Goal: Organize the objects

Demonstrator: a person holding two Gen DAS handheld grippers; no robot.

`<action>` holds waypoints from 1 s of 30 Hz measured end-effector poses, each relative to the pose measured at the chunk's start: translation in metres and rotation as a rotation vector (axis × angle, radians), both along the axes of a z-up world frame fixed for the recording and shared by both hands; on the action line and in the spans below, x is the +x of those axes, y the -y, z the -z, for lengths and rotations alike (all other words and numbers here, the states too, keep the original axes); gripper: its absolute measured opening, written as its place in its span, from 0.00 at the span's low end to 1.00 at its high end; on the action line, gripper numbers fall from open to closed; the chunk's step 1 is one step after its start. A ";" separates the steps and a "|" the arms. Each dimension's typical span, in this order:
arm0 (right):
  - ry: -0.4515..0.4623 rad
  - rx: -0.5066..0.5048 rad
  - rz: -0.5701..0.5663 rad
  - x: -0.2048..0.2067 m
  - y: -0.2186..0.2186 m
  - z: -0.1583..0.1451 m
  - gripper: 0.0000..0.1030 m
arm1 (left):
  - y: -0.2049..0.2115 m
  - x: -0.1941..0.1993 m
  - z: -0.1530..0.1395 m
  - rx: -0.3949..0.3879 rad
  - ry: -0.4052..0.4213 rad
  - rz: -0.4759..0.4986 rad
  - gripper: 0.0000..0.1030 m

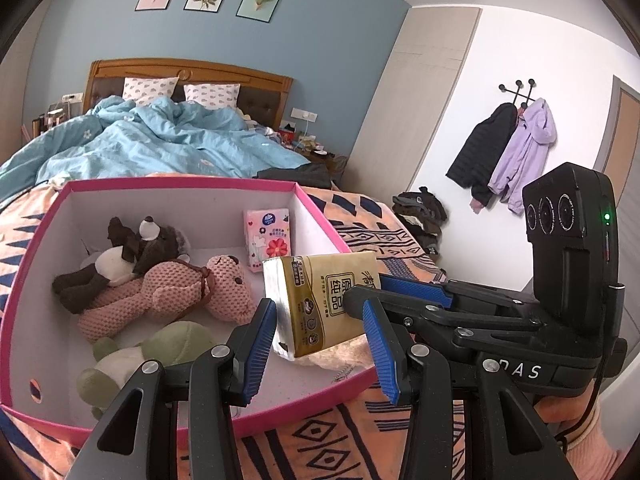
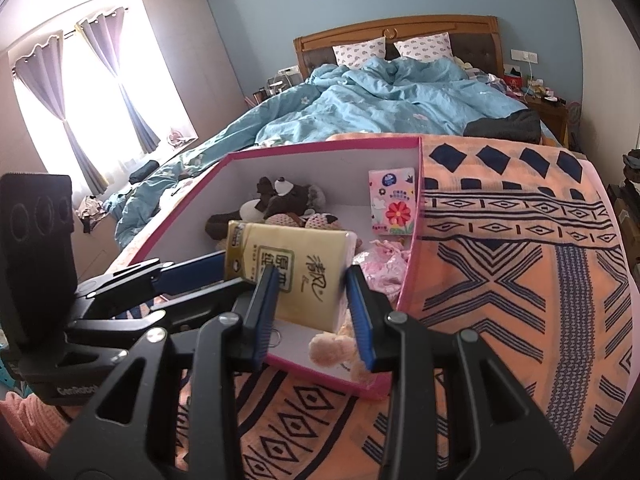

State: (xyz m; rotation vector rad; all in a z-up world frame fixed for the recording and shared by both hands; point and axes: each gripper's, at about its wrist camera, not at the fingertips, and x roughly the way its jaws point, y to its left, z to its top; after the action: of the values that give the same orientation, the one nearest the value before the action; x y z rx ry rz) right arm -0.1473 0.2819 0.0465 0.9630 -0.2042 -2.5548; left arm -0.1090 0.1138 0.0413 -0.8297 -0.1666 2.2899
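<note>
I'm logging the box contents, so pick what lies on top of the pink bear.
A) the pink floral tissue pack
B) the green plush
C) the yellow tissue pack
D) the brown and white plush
D: the brown and white plush lies across the pink bear inside the pink box, while the pink floral tissue pack stands upright at the far wall.

— Where do the two cameras look from?
— Both sit close at the foot of the bed (image 1: 168, 136), facing its headboard (image 2: 400, 26); the left one looks from the left, the right one opposite.
— Shared?
— The pink box (image 1: 316, 210) and tissue pack (image 2: 292, 272)
</note>
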 end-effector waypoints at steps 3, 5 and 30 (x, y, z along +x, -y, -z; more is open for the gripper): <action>0.011 0.002 0.002 -0.004 -0.001 0.002 0.37 | 0.000 -0.003 0.004 0.003 0.013 0.000 0.44; 0.018 0.002 0.003 -0.007 -0.001 0.004 0.37 | 0.000 -0.005 0.006 0.006 0.021 -0.001 0.44; 0.001 0.025 0.039 0.004 0.009 0.010 0.48 | 0.027 0.004 0.007 0.007 -0.076 -0.127 0.99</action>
State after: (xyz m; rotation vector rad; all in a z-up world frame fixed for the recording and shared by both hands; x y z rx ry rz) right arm -0.1436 0.2729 0.0362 0.9791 -0.1941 -2.5984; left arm -0.1047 0.0872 0.0347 -0.7469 -0.1978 2.4343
